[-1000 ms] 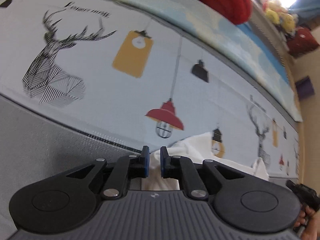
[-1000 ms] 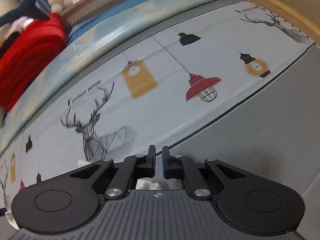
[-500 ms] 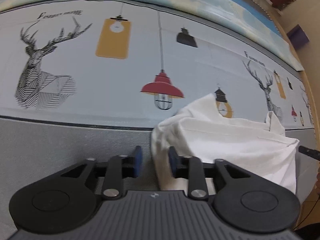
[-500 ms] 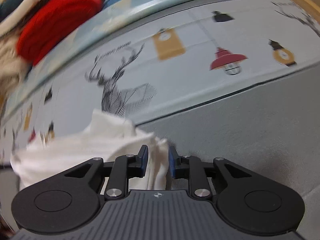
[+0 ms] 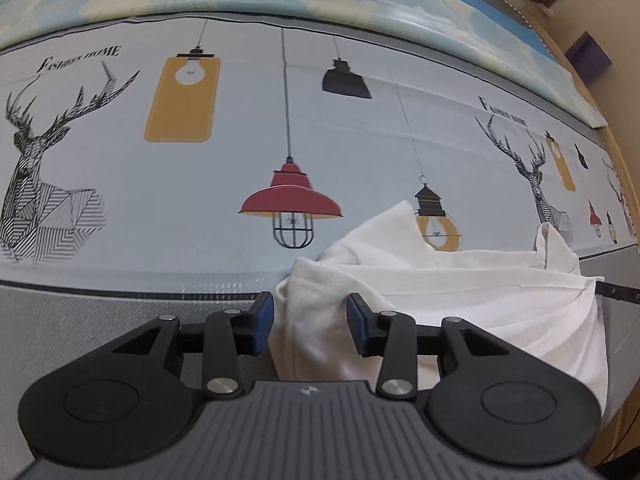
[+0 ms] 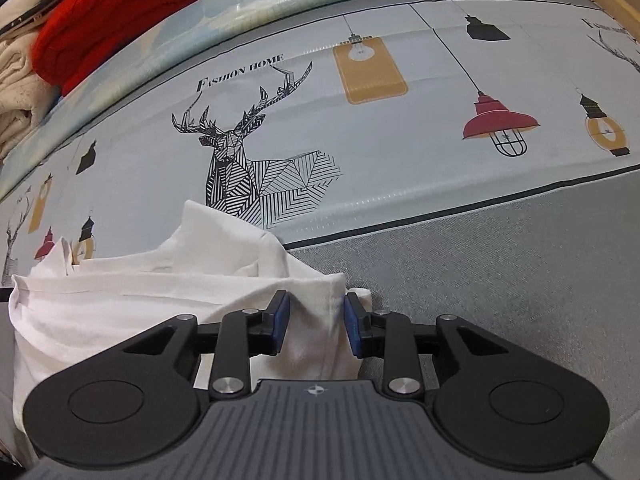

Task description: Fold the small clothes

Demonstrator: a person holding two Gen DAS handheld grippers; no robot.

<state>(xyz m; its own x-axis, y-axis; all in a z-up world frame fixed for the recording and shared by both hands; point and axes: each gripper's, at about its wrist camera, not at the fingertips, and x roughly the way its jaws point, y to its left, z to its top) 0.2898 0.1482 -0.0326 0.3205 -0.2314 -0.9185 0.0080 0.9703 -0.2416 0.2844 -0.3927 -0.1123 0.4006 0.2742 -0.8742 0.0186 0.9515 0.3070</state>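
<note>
A: How does the left tool [image 5: 310, 322] stand?

B: Its jaws are partly spread and opening; a bunched corner of the white garment [image 5: 460, 304] lies between the blue pads [image 5: 262, 320]; the cloth comes close to the one on the left of the picture, though contact cannot be told, and the other pad has a clear gap beside it, so nothing is pinched.

A: And the right tool [image 6: 314, 320]?

B: Much the same; its jaws are partly spread and opening, and a fold of the same white garment [image 6: 140, 304] hangs slack between its blue pads [image 6: 280, 318]; the cloth sits near both pads, but whether it brushes either cannot be told.

A: Where does the garment lie, reckoned from each tool?

B: From the left tool it runs off to the right of the picture in a crumpled heap, with two peaks of cloth standing up beyond the fingertips; from the right tool it runs off to the left of the picture, again with a raised peak just ahead of the jaws.

A: What is under it?

B: A printed bed sheet [image 5: 224, 184] with deer heads and hanging lamps, grey band nearest the tools; the garment straddles the dark line between grey and print; well beyond the right tool lies a folded red blanket [image 6: 120, 12] beside cream cloth [image 6: 16, 92].
</note>
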